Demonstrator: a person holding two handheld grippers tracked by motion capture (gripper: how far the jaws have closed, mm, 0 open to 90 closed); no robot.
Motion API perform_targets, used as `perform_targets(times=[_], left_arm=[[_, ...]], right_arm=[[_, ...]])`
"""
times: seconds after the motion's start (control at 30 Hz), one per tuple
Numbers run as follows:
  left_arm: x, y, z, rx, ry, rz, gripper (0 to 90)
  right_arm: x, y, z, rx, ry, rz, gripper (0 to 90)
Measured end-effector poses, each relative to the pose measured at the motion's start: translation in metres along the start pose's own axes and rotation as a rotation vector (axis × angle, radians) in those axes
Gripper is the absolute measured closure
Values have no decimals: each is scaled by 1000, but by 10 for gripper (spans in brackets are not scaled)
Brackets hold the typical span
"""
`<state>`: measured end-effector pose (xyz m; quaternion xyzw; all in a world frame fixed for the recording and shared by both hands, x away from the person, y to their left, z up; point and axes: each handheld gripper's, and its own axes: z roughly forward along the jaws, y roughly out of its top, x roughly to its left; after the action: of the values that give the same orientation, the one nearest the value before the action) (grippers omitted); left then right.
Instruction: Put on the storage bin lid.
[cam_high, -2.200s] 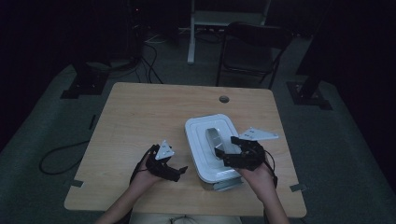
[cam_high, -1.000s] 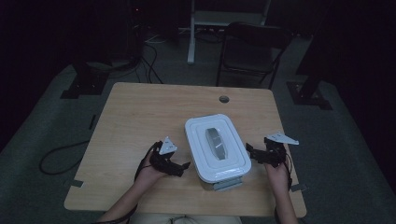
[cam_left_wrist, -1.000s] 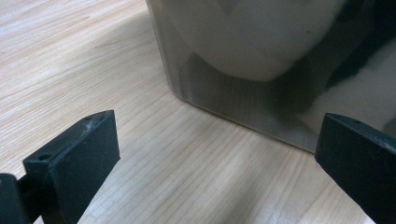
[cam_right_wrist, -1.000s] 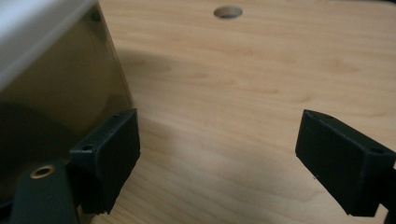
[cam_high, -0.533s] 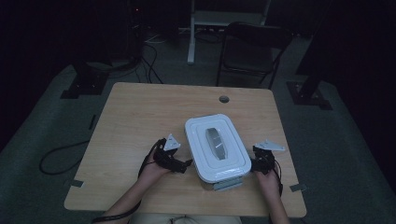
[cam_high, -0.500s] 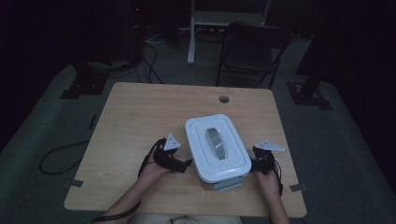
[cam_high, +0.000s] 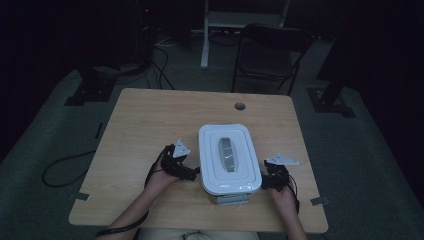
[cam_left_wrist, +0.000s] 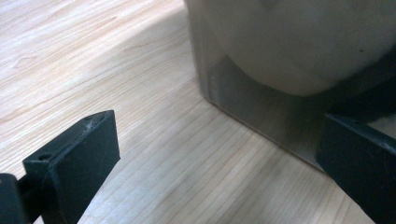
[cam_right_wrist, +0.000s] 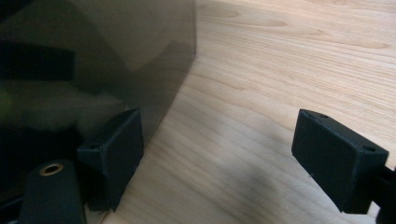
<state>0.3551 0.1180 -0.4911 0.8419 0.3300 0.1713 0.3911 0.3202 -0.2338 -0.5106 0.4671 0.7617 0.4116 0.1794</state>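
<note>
Container: a white lidded box (cam_high: 229, 159) stands on the wooden table (cam_high: 150, 120), toward its near edge and a little right of centre; a grey handle sits in a recess on top of its lid
Container base: in the left gripper view the lower wall (cam_left_wrist: 252, 105) looks clear and greyish under the rounded white lid; in the right gripper view the wall (cam_right_wrist: 98, 51) reads as dark and see-through
Left gripper: the left gripper (cam_high: 196, 171) lies at about 9 o'clock of the box's near half, its tip right at the side wall
Left jaws: spread wide apart with nothing between them but bare table; in its own view one jaw stands at lower left over the wood, the other at lower right against the box's corner
Right gripper: the right gripper (cam_high: 262, 181) lies at about 4 o'clock of the box, close to its near right corner
Right jaws: spread wide, grasping nothing; one jaw sits just beside the box wall, whether it touches I cannot tell, the other stands well out over bare wood
Hands: each forearm enters from 6 o'clock, one on each side of the box
</note>
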Motion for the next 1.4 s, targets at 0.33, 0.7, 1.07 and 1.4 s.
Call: perform_targets(times=[0.33,0.7,1.07,1.4], left_arm=[[14,-4,-10,-3,30,-18,5],[20,-11,-21,-14,38,-21,6],[18,-15,-29,-16,14,-13,5],[22,-28,-40,1,7,-22,6]], right_arm=[[13,-2,1,-10,86,-22,167],[14,-1,8,-7,39,-9,134],[12,-3,7,-8,19,1,134],[10,-6,0,-32,-25,-11,131]])
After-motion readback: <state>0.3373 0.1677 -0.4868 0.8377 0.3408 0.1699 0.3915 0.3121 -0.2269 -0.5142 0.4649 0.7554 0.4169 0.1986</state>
